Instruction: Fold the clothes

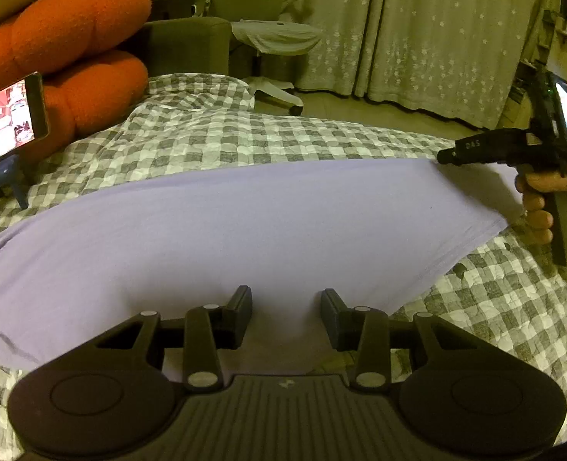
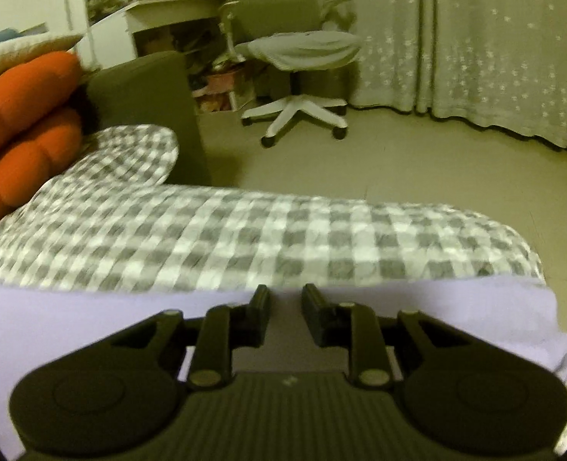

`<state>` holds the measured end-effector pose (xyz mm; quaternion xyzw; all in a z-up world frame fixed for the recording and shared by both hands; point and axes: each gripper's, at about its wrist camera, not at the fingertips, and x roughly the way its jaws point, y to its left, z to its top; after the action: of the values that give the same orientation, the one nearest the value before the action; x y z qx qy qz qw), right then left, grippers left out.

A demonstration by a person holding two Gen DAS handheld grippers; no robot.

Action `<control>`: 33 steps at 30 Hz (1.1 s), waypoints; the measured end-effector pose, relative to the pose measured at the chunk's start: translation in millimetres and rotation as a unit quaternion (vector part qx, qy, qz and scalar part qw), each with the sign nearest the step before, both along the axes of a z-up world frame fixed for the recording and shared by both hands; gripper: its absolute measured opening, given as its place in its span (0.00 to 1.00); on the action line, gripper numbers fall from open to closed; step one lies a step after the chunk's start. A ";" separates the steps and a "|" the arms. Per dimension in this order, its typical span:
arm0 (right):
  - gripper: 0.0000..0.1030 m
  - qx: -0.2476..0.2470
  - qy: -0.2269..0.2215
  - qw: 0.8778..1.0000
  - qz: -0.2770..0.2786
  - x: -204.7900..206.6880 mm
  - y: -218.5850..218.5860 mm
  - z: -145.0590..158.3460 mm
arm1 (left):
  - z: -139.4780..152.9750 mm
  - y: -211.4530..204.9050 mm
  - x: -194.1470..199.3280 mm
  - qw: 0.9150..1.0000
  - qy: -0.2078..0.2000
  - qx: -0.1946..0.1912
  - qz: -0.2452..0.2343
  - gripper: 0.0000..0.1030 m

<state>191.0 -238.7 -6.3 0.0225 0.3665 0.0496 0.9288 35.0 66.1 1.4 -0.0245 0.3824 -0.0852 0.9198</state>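
Left gripper [image 1: 286, 317]: low over the lavender garment [image 1: 245, 230], fingers apart, nothing between them.
Right gripper [image 2: 286, 317]: fingers a little apart over the garment's far edge; a hand [image 1: 544, 203] grips its handle.
Surface: grey-checked quilt [image 1: 214, 134], orange cushions [image 1: 72, 38] behind.
Room: office chair [image 2: 298, 77], starred curtains [image 2: 475, 38].
Garment: spread flat across the quilt beneath both grippers.

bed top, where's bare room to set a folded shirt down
Free: the checked quilt beyond the lavender garment, up to the bed's far edge. A smaller patch lies right of the garment's hem. Crowded: the left end, with orange cushions and a propped phone.
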 end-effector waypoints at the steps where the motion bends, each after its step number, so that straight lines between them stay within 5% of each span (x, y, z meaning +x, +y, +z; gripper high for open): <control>1: 0.21 -0.009 -0.004 1.000 -0.004 0.8 -0.6 -1.5 | 0.5 1.1 0.3 1.000 0.000 -0.001 0.002 0.38; 5: 0.22 -0.027 -0.013 0.999 -0.027 4.5 2.4 -6.8 | 2.3 5.7 1.5 1.000 0.001 -0.006 0.012 0.38; 10: 0.24 0.015 -0.032 0.998 -0.059 -10.4 -1.6 15.8 | 12.2 18.9 1.3 0.999 -0.010 -0.010 0.040 0.38; 21: 0.41 0.072 -0.093 0.987 -0.113 -109.1 -12.6 75.9 | 16.3 41.4 4.2 0.997 0.001 -0.034 0.076 0.38; 25: 0.41 0.108 -0.092 0.979 -0.145 -141.5 -24.0 85.3 | 21.3 47.8 2.1 0.995 -0.003 -0.042 0.088 0.38; 33: 0.41 0.100 -0.068 0.976 -0.179 -164.8 -44.1 91.6 | 25.1 55.0 2.4 0.994 -0.007 -0.039 0.105 0.38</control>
<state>26.2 -282.8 85.3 0.1775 0.2859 -0.0799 0.9383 37.4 121.1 26.4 -0.0994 0.3673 -0.0035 0.9248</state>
